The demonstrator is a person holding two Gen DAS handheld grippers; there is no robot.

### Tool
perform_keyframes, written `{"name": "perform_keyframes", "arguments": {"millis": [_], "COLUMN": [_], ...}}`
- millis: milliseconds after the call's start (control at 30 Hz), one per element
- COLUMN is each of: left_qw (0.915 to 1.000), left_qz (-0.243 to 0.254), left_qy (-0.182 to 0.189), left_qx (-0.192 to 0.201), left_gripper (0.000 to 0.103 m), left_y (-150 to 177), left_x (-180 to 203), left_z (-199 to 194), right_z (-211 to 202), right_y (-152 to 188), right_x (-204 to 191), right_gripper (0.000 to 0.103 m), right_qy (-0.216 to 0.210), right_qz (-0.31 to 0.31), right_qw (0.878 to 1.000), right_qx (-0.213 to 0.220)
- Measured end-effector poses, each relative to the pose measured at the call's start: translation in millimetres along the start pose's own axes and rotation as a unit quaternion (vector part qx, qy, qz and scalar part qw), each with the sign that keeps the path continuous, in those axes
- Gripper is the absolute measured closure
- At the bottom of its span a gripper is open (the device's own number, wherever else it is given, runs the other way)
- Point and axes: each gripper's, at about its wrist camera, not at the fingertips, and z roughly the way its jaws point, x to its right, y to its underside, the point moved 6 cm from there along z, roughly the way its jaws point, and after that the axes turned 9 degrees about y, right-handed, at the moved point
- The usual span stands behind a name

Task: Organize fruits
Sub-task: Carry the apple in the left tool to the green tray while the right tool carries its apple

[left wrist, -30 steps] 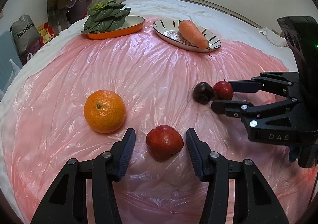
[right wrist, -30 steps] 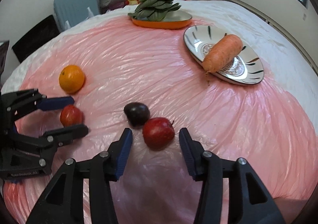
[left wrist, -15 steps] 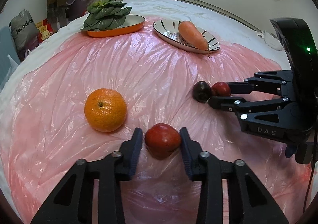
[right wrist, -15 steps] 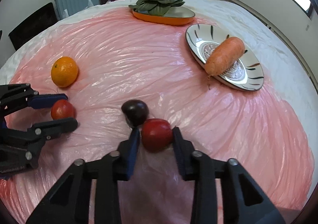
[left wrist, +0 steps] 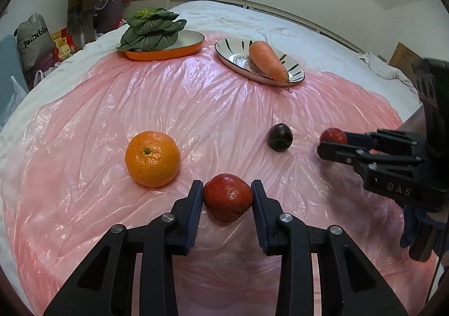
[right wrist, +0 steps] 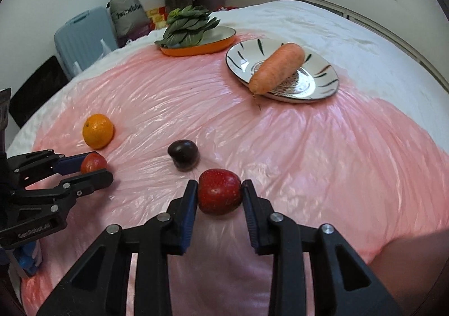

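My left gripper [left wrist: 226,198] is shut on a red apple [left wrist: 227,201] and holds it just above the pink plastic sheet; it also shows in the right wrist view [right wrist: 94,166]. My right gripper [right wrist: 219,196] is shut on a second red apple [right wrist: 219,195], seen in the left wrist view [left wrist: 334,136] too. An orange [left wrist: 152,158] lies left of my left gripper. A dark plum [left wrist: 281,137] lies on the sheet between the two grippers, apart from both.
At the far side, an orange dish [left wrist: 168,52] holds leafy greens [left wrist: 151,30] and a striped plate [left wrist: 238,62] holds a carrot [left wrist: 268,63]. The table drops off at the white cloth edge. Bags and a suitcase [right wrist: 81,38] stand beyond.
Both grippers closed on their red apples and lifted them. The right gripper pulled its apple away from the dark plum, which stayed on the sheet.
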Motion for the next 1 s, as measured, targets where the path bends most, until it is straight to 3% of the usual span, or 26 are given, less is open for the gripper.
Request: {"name": "perform_keyframes", "arguments": {"millis": [333, 600, 1000], "left_qw": [0.9998, 0.9994, 0.9972], "left_qz": [-0.004, 0.005, 0.040], "left_qy": [0.011, 0.025, 0.063], "left_qx": [0.018, 0.024, 0.001], "left_gripper": [0.073, 0.073, 0.073], "left_y": [0.9, 18.4, 61.8], "left_x": [8.7, 29.4, 104.6], "left_z": [-32.9, -75.8, -112.0], "right_z": [-57.3, -110.5, -174.3], "right_y": [28.8, 82.9, 165.9], "right_x": [-20.3, -28.5, 7.8], "right_gripper": [0.079, 0.079, 0.079], "right_qy": [-0.005, -0.013, 0.027], "right_qz": [0.017, 0.054, 0.104], "right_qw": [0.999, 0.998, 0.994], "right_qx": [0.028, 0.028, 0.025]}}
